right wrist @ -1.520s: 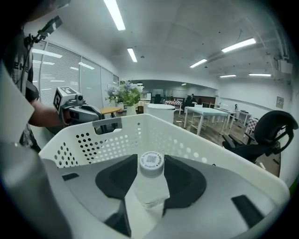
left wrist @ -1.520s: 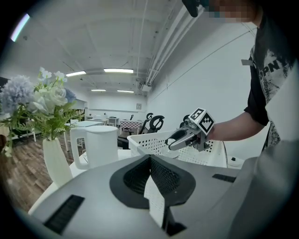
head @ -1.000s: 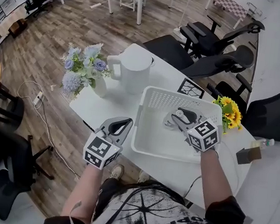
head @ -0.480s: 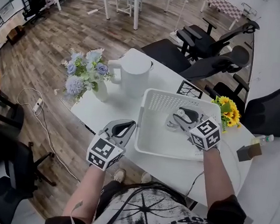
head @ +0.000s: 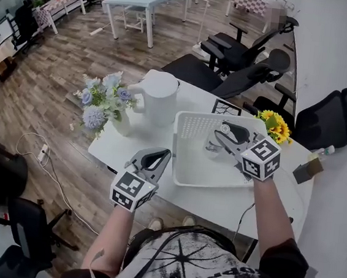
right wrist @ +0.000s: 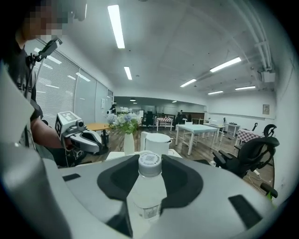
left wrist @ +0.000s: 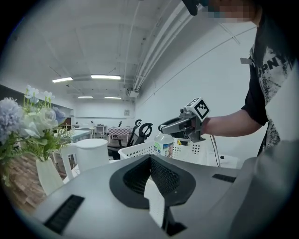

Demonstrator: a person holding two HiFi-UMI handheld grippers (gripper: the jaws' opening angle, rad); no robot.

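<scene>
My right gripper (head: 223,134) is shut on a clear water bottle (right wrist: 148,186) with a white cap and holds it upright over the white perforated basket (head: 175,148). From the left gripper view the bottle (left wrist: 163,144) hangs under the right gripper (left wrist: 170,128), above the basket rim (left wrist: 135,150). My left gripper (head: 162,154) hovers off the table's near edge, left of the basket. Its jaws are together and I see nothing held in them (left wrist: 150,161). The right gripper view shows the left gripper (right wrist: 93,142) at the left.
On the white table (head: 129,149) stand a white jug (head: 159,97), a white vase of pale blue flowers (head: 103,100), sunflowers (head: 272,124) and a marker card (head: 226,108). Black office chairs (head: 232,49) crowd the far side. A small brown box (head: 306,171) sits at the right.
My right gripper has lifted the bottle from low inside the basket to above its rim. The left gripper has stayed near the table's front edge, still shut.
</scene>
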